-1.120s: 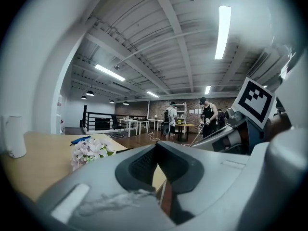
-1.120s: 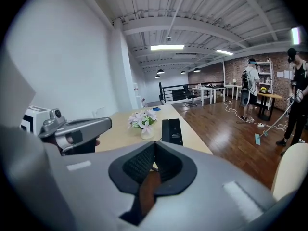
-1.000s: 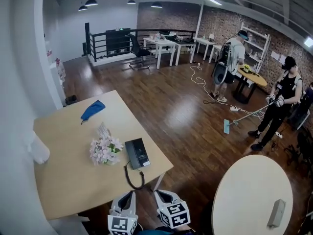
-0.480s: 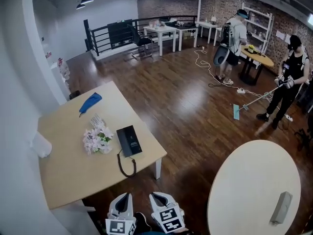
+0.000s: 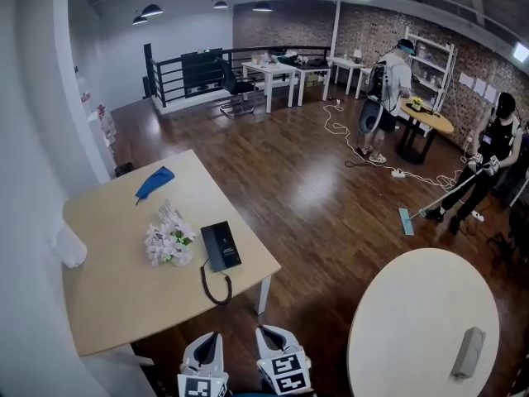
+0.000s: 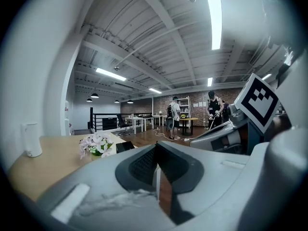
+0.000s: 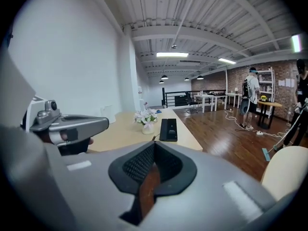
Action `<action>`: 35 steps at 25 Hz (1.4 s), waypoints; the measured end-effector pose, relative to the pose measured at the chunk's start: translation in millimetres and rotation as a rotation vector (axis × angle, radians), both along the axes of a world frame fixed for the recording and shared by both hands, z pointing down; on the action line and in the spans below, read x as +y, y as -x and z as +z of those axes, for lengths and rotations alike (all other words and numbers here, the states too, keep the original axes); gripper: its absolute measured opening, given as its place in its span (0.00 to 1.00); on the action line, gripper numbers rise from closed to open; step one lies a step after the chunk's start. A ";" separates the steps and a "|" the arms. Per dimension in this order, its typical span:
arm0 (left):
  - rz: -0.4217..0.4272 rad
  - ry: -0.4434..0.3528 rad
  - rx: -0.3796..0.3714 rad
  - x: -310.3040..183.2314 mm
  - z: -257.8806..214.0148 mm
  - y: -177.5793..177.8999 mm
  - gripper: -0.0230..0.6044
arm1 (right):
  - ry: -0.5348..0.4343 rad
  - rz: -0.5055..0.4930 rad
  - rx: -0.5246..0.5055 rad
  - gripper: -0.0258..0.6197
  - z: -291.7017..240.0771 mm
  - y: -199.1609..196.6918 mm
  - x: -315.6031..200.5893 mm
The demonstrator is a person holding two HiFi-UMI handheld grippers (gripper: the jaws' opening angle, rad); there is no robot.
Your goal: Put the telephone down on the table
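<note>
The black telephone [image 5: 221, 245] lies flat on the tan table [image 5: 124, 304], near its right edge, and its cord [image 5: 216, 286] curls toward the front edge. No gripper touches it. My left gripper [image 5: 208, 339] and right gripper [image 5: 266, 334] sit side by side at the bottom of the head view, just off the table's near corner. Both are shut and empty. In the right gripper view the telephone [image 7: 169, 129] lies ahead beyond the shut gripper [image 7: 154, 147]. In the left gripper view the telephone [image 6: 124, 146] shows just past the shut gripper [image 6: 156, 147].
A small bunch of pale flowers [image 5: 168, 242] stands just left of the telephone. A blue cloth [image 5: 155, 184] lies at the table's far side and a white cylinder [image 5: 70, 251] by the wall. A round white table [image 5: 421, 321] carries a grey object [image 5: 468, 354]. Two people [image 5: 496, 151] work far off.
The telephone has stayed in place on the table. Both grippers remain shut and low at the picture's bottom edge, drifting slightly. The person with the mop has stepped to the right.
</note>
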State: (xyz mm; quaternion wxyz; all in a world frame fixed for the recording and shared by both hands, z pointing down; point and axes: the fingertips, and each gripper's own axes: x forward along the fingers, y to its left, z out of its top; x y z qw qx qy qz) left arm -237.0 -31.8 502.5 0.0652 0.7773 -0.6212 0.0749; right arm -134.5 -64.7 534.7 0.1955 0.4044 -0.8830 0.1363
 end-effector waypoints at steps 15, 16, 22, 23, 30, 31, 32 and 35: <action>0.082 0.013 0.065 36.4 15.2 23.4 0.06 | -0.052 0.137 0.011 0.03 7.0 17.4 47.9; 0.082 0.010 0.063 38.5 15.3 25.2 0.06 | -0.049 0.140 0.011 0.03 8.8 17.7 51.2; 0.068 0.019 0.067 45.2 19.3 35.2 0.06 | -0.014 0.108 0.026 0.03 20.8 25.9 66.9; 0.070 0.020 0.064 45.5 19.3 35.0 0.06 | -0.003 0.095 0.028 0.03 21.5 28.1 68.8; 0.045 0.021 0.052 30.3 30.0 34.9 0.06 | -0.011 0.100 0.027 0.03 23.5 32.0 49.5; 0.040 0.018 0.052 28.1 28.3 35.3 0.06 | -0.010 0.098 0.029 0.03 23.8 32.8 46.9; 0.035 0.015 0.055 26.4 26.7 35.9 0.06 | -0.008 0.094 0.030 0.03 24.1 33.7 45.2; 0.017 0.010 0.062 23.7 24.2 38.7 0.06 | -0.014 0.087 0.023 0.03 19.6 34.9 42.3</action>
